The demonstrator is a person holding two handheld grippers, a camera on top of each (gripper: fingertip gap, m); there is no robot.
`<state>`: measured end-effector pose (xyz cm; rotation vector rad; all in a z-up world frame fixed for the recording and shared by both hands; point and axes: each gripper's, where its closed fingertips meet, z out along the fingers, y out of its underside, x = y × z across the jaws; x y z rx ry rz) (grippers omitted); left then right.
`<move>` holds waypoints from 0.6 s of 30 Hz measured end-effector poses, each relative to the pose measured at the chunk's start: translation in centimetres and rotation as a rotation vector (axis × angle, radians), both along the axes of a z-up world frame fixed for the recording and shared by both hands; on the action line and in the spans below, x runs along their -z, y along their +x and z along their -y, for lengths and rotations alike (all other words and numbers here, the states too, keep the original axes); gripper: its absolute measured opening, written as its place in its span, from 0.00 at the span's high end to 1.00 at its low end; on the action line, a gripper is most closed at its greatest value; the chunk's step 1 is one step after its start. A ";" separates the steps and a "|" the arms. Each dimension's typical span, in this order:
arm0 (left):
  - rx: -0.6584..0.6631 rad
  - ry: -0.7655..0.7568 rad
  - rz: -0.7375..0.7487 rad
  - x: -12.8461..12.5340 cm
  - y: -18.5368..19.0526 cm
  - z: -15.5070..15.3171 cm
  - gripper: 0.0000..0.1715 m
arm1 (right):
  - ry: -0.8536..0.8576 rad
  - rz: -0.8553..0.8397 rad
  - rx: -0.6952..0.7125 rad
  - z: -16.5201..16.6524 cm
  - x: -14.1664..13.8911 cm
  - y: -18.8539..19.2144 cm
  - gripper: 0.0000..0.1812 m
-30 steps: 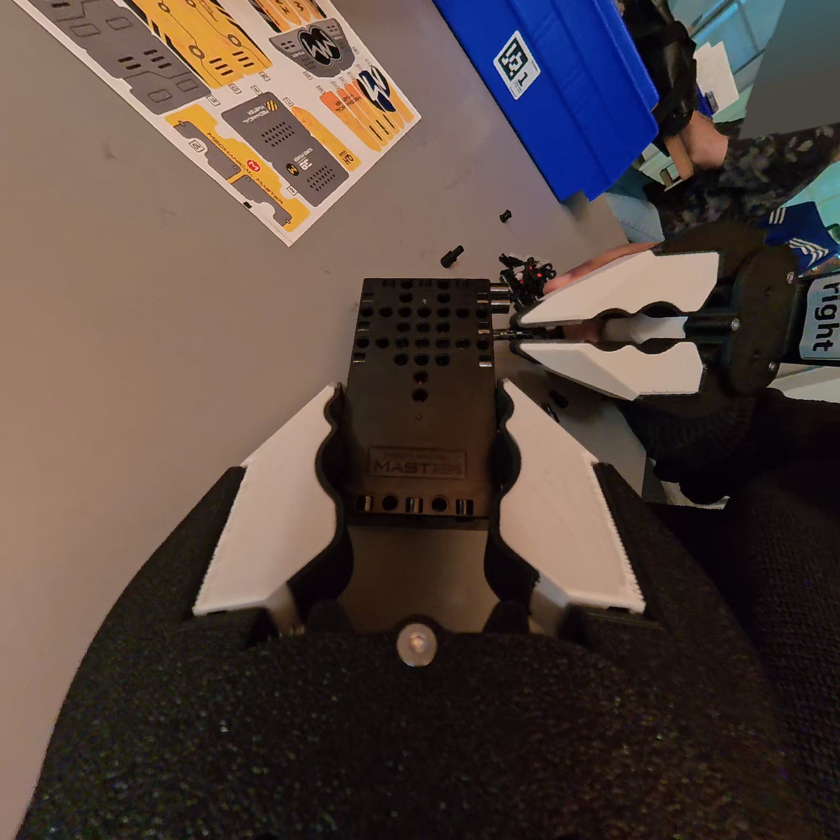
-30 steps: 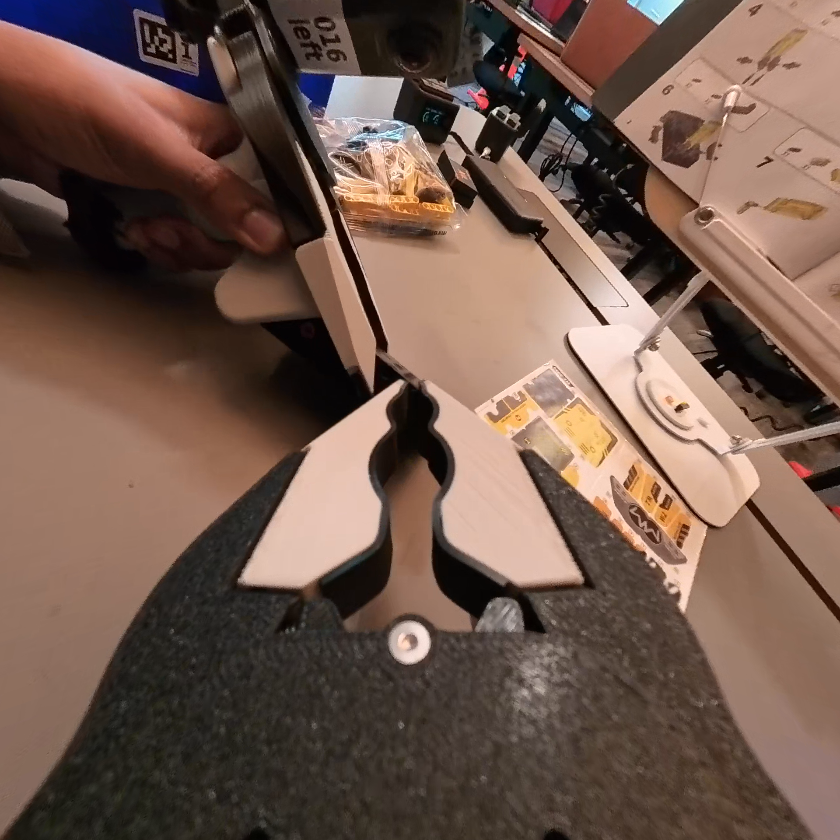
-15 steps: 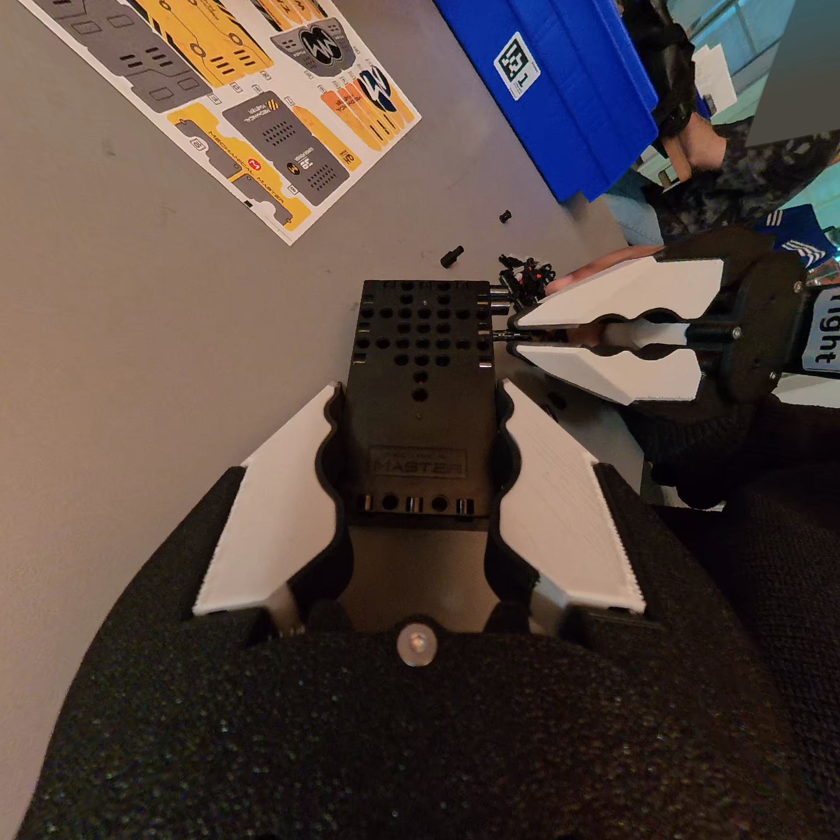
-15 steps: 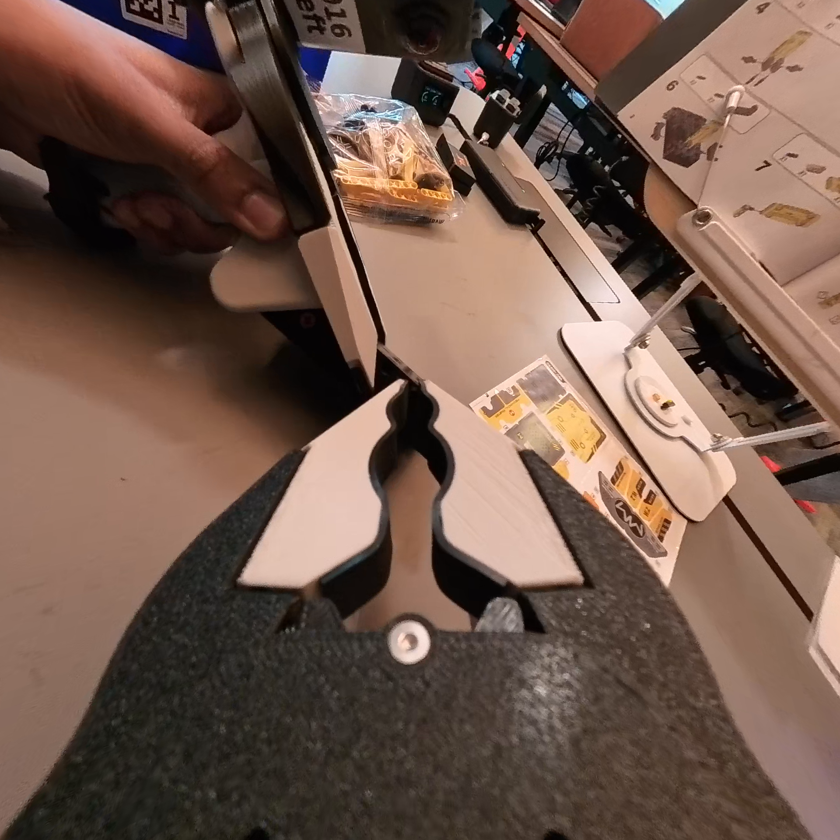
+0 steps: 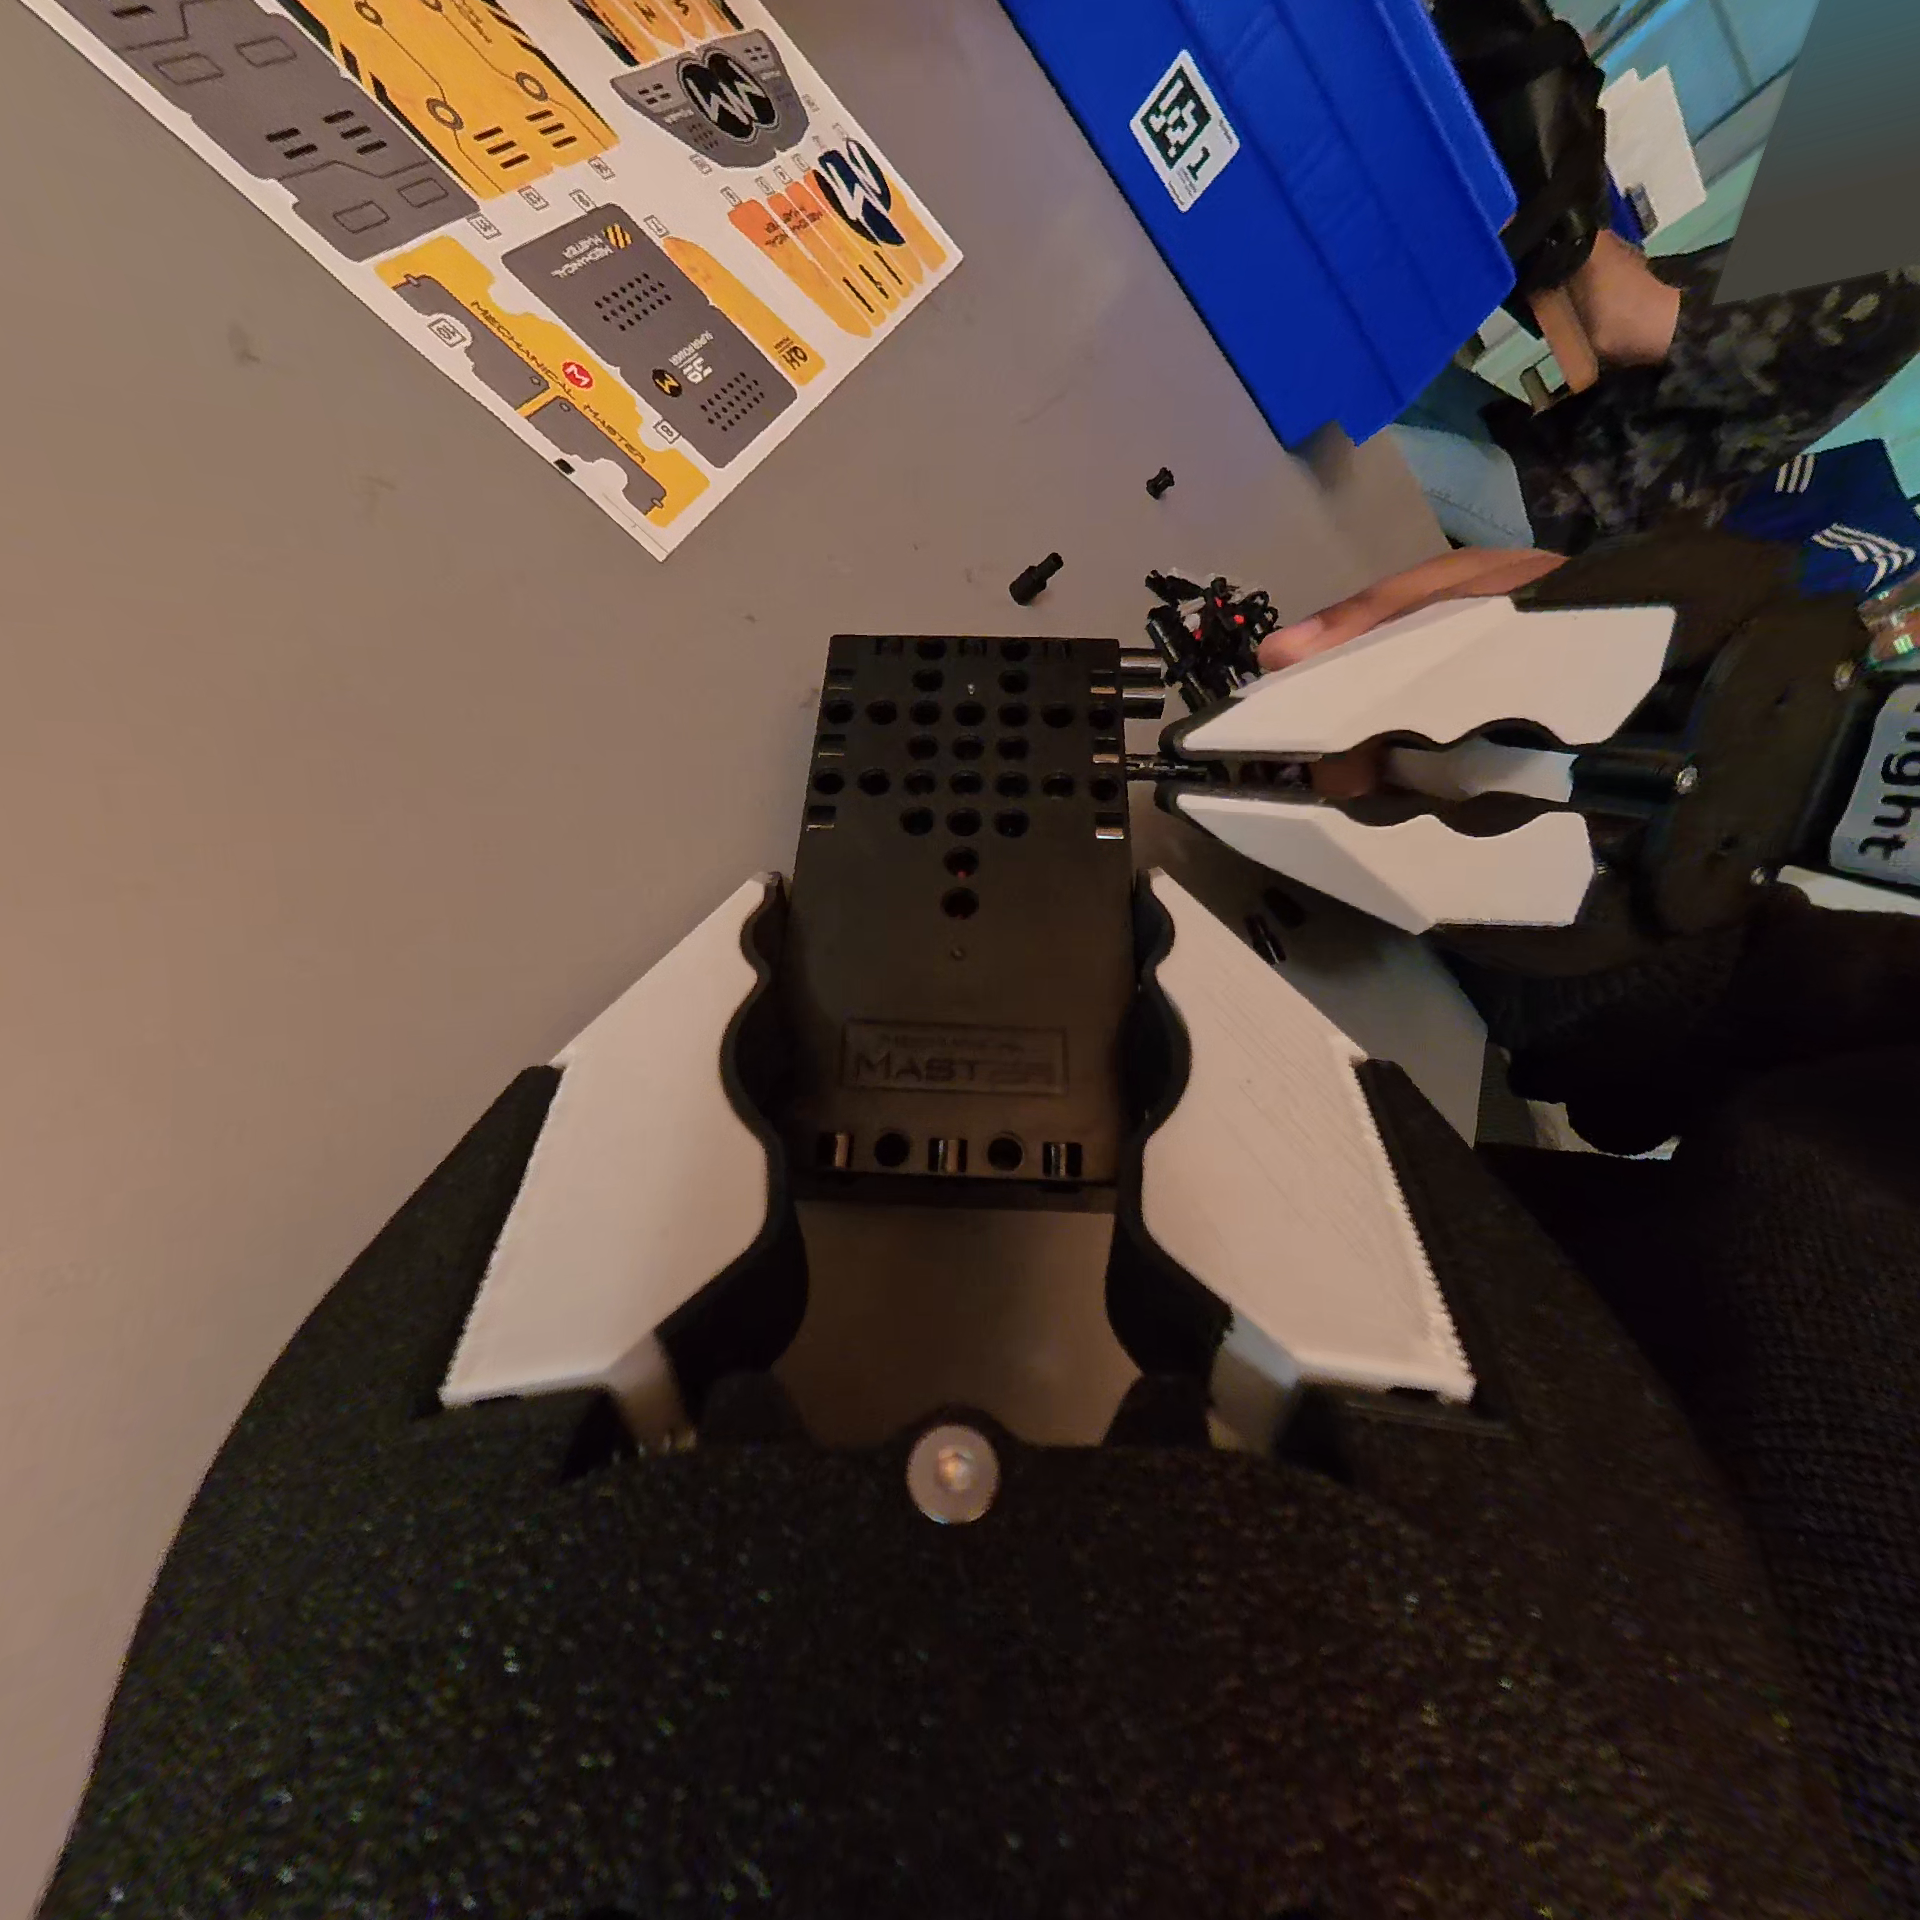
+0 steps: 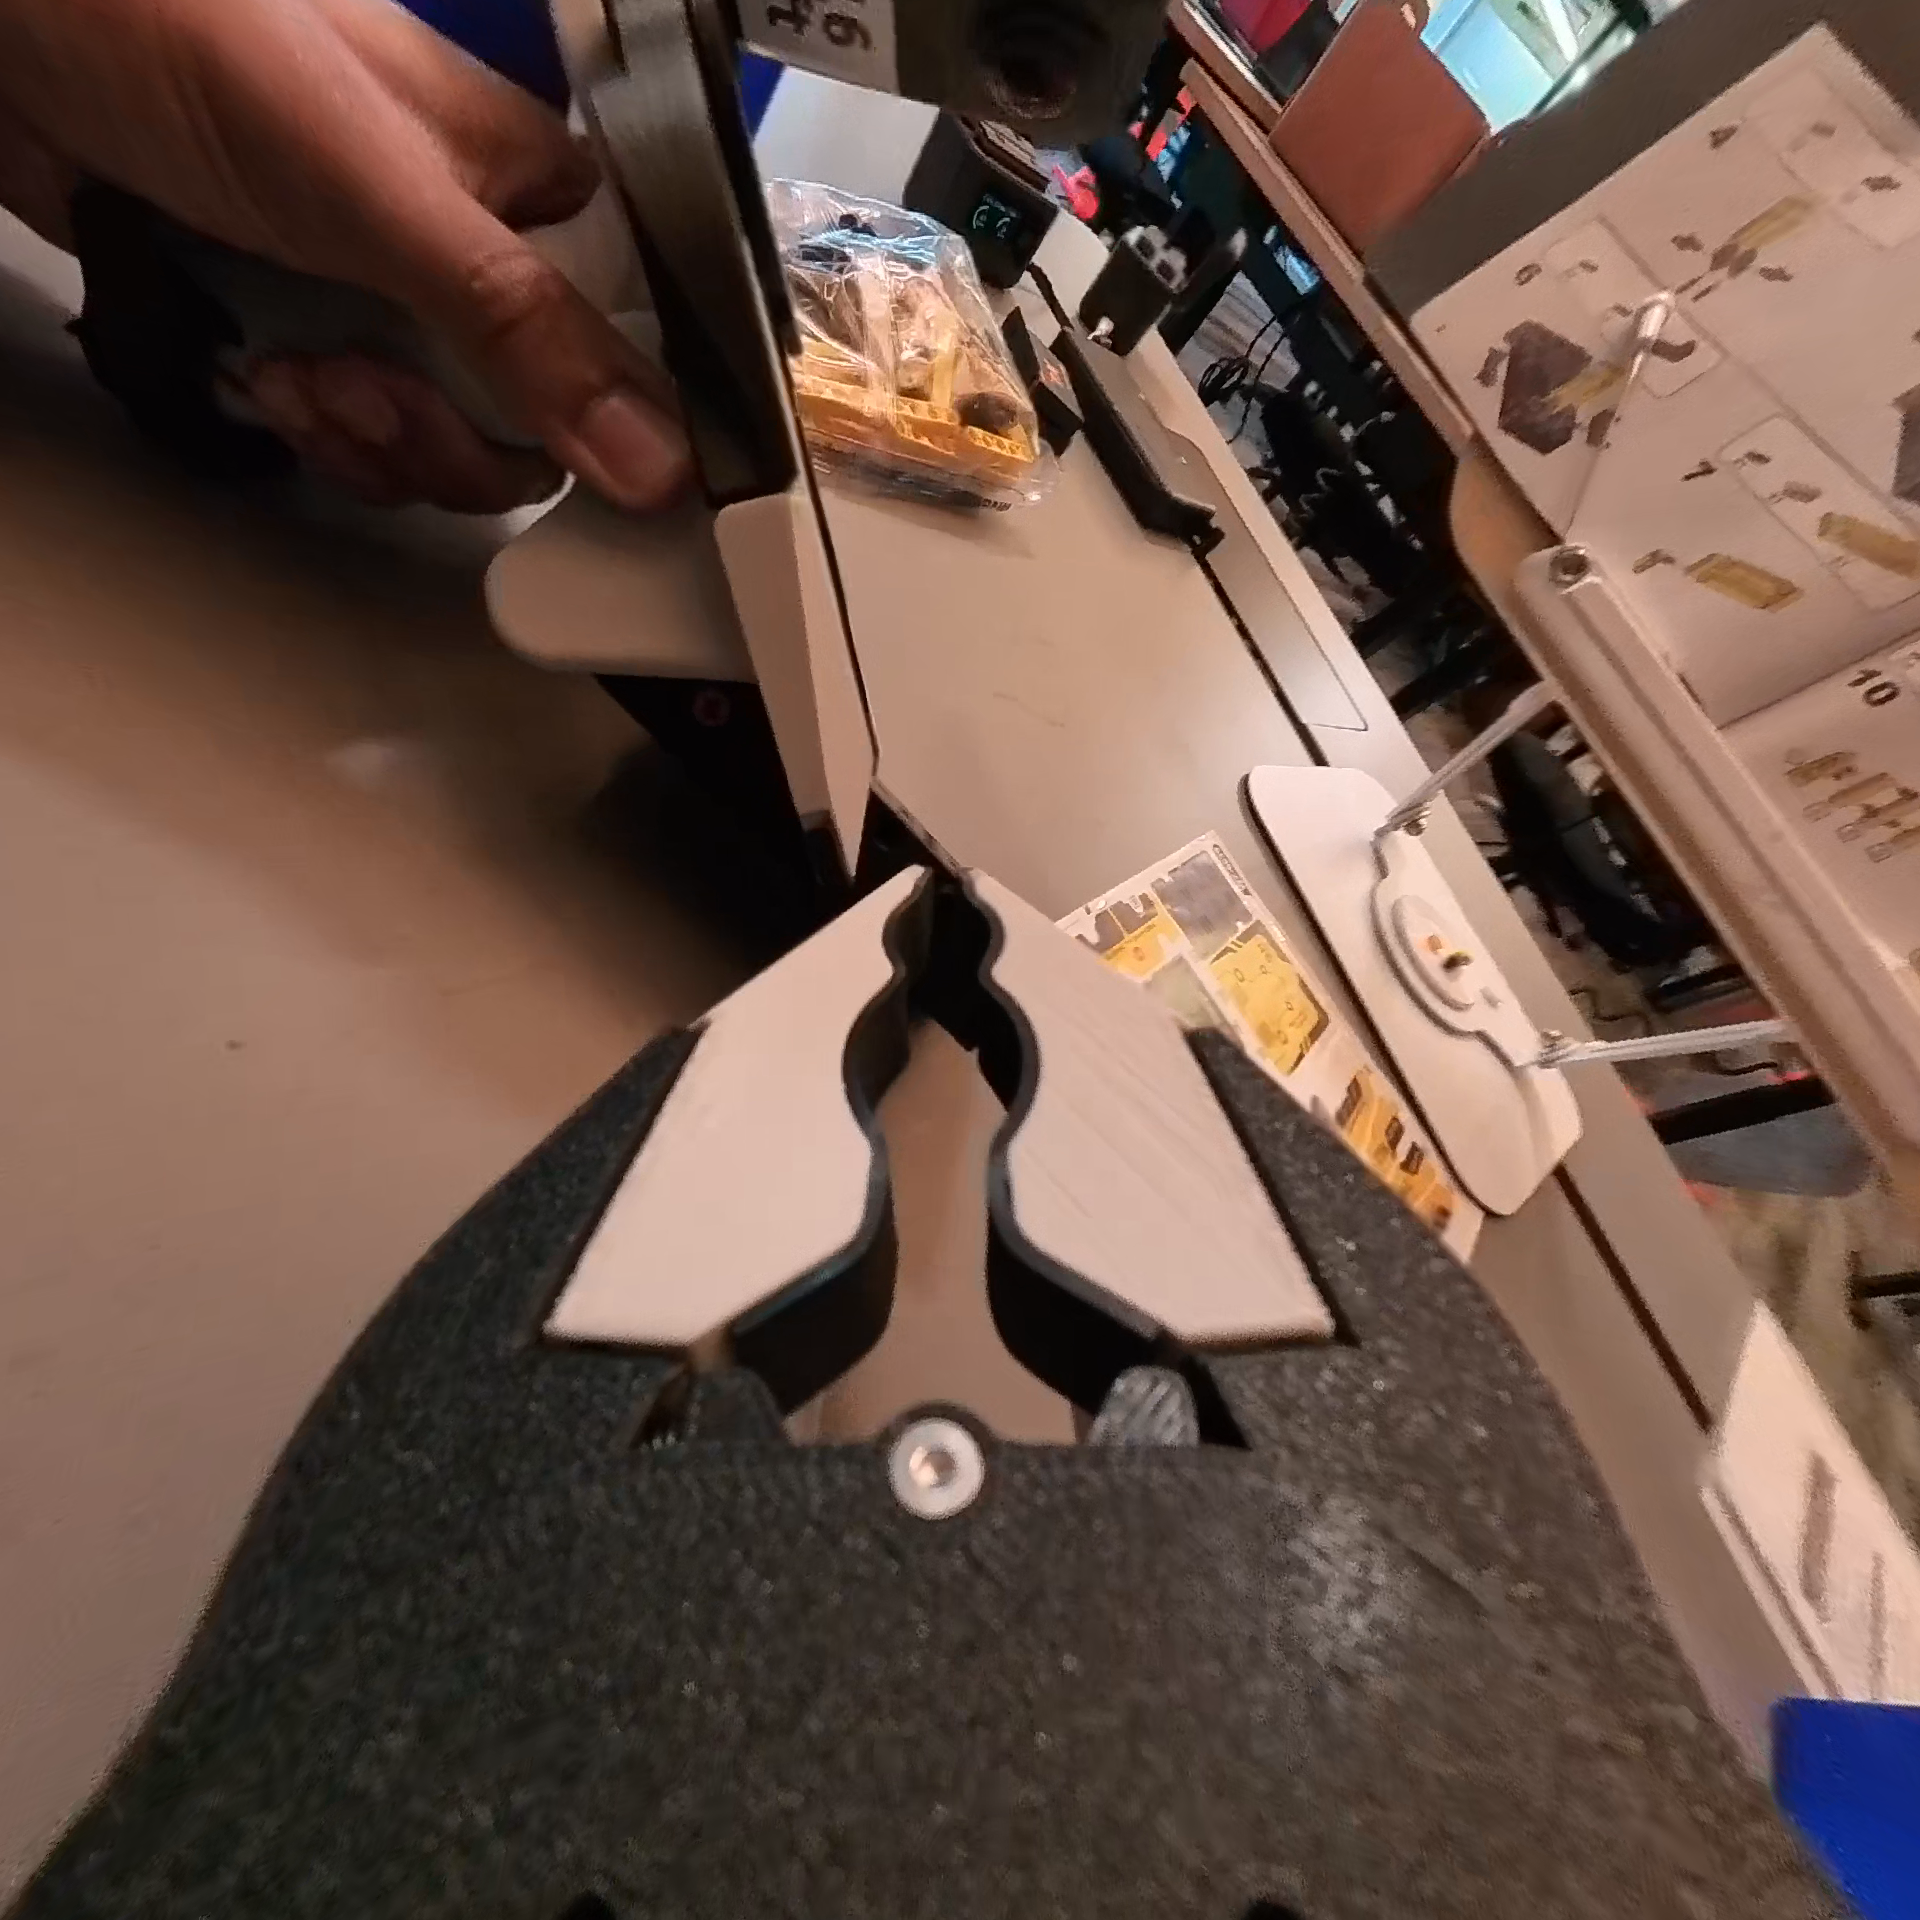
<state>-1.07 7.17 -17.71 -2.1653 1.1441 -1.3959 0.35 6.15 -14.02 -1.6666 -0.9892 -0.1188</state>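
Between the left gripper's (image 5: 956,904) white fingers (image 5: 644,1122) sits a black perforated block (image 5: 966,831), clamped on both long sides and lying flat on the grey bench (image 5: 312,831); its far half, full of round holes, juts out past the fingertips. Just right of that far half, the right gripper (image 5: 1169,769) comes in sideways, its fingers nearly together and pinching a thin black pin (image 5: 1153,770) whose tip touches the block's right edge. In the right wrist view the same fingers (image 6: 1101,1101) stand a narrow slit apart, the pin itself hidden. Beyond the block's far right corner lies a small heap of black pins (image 5: 1205,623), with two loose black pins (image 5: 1036,578) a little farther off. Farther left lies a yellow and grey sticker sheet (image 5: 582,260); farther right, a blue bin (image 5: 1299,208). A hand (image 6: 343,249) grips the left gripper's handle.
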 end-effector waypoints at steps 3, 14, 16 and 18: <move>0.001 -0.003 0.001 0.0 0.0 0.0 0.62 | 0.036 0.052 -0.004 0.0 0.0 0.0 0.97; 0.005 0.010 -0.005 0.0 0.0 0.0 0.61 | 0.059 0.108 0.004 -0.1 0.0 0.1 0.97; 0.005 0.009 -0.004 0.0 0.0 0.0 0.61 | 0.063 0.113 0.008 -0.1 0.0 0.1 0.97; 0.004 0.008 -0.004 0.0 0.0 0.0 0.61 | 0.053 0.094 0.011 -0.1 0.0 0.1 0.97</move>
